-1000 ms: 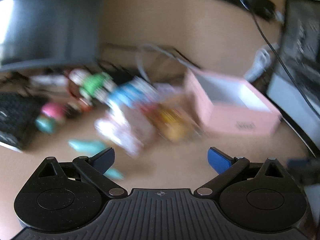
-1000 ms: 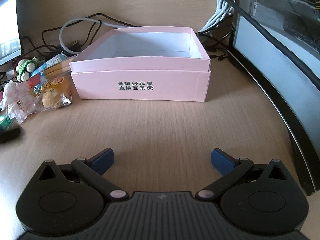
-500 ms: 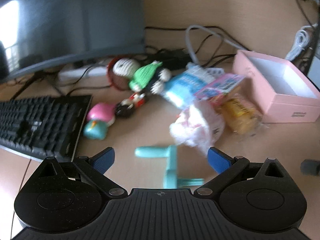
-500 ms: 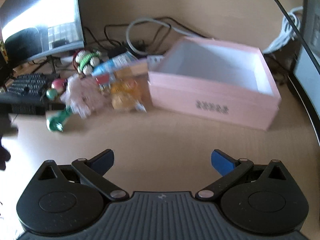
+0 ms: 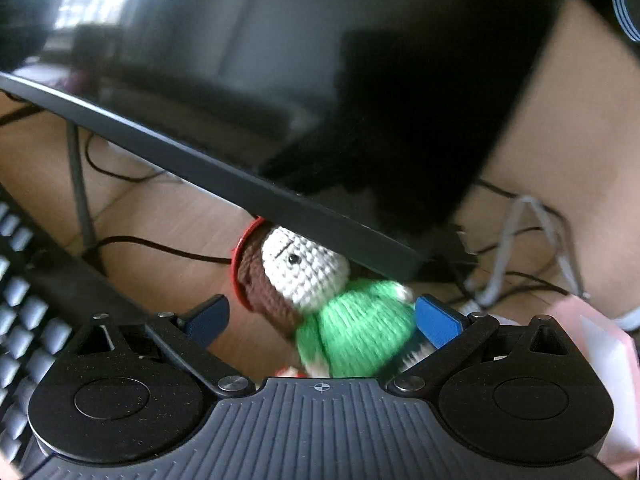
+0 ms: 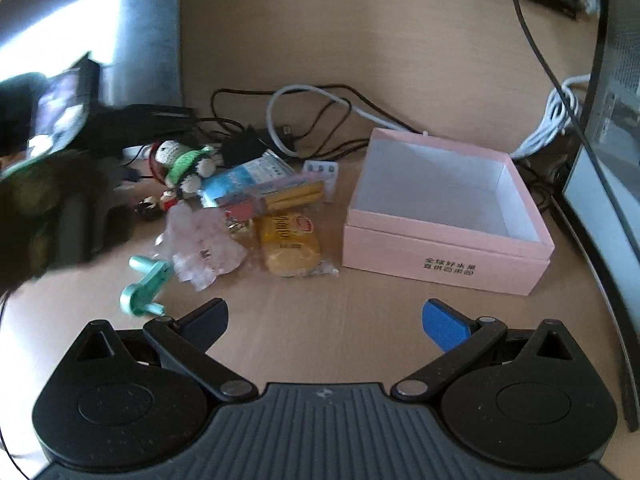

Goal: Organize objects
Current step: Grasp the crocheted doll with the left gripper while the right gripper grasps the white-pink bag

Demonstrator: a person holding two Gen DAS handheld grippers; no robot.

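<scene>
Left wrist view: left tongs [image 5: 322, 316] spread apart around a soft, light crocheted doll [image 5: 320, 292]; best squeezed at its green middle.

crocheted yarn doll [image 5: 320, 280], knobbly and matt; pink box [image 6: 444, 216] of smooth matt card; worktop [image 6: 320, 312] of pale wood-grain laminate.

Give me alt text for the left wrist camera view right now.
A crocheted doll in a green top lies on the wooden desk between the open tongs of the left gripper, its head tucked under the lower edge of a dark monitor. A black keyboard sits at the left.
</scene>
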